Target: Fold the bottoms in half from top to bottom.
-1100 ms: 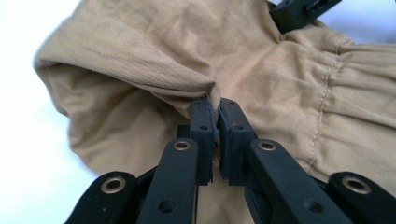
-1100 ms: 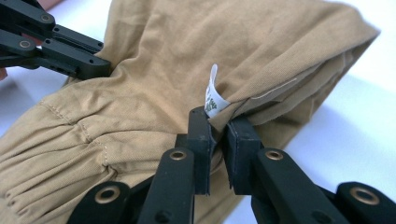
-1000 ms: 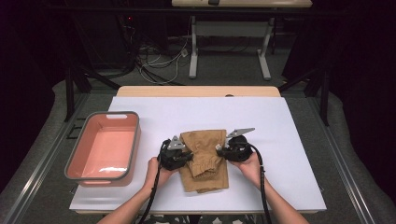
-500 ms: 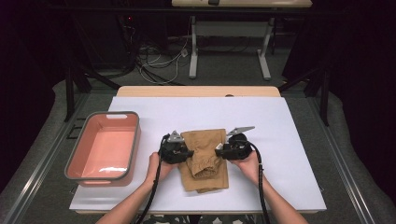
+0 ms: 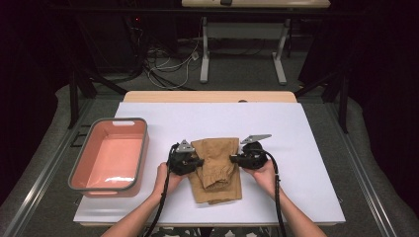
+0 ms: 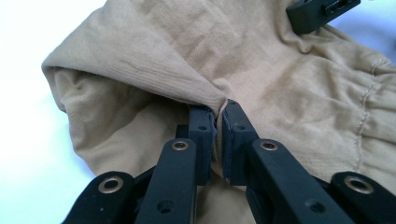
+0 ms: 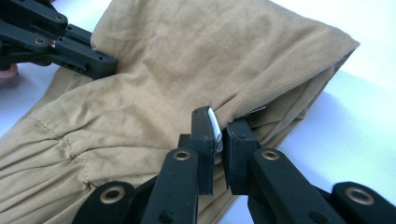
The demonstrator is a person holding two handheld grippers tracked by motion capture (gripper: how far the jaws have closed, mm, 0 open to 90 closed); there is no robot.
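A folded tan garment (image 5: 217, 170) lies on the white table top, with a gathered waistband. My left gripper (image 5: 200, 162) is at its left edge, and its jaws have just been closing. They are shut on a pinched fold of the tan cloth (image 6: 187, 51), which bunches up at the left gripper (image 6: 218, 109). My right gripper (image 5: 233, 158) is at the garment's right edge, and its jaws have also just been closing. In the right gripper view, the right gripper (image 7: 219, 119) is shut on the cloth's (image 7: 210, 51) edge, with a small white label between the pads.
A pink bin with a grey rim (image 5: 143, 148) stands at the table's left. The white sheet (image 5: 197, 113) stretches beyond and to the right of the garment. Each gripper view also catches the other gripper's jaw tips across the cloth.
Both hands stay at the garment's two sides. The left gripper edged slightly toward the cloth and back. The garment has not visibly shifted.
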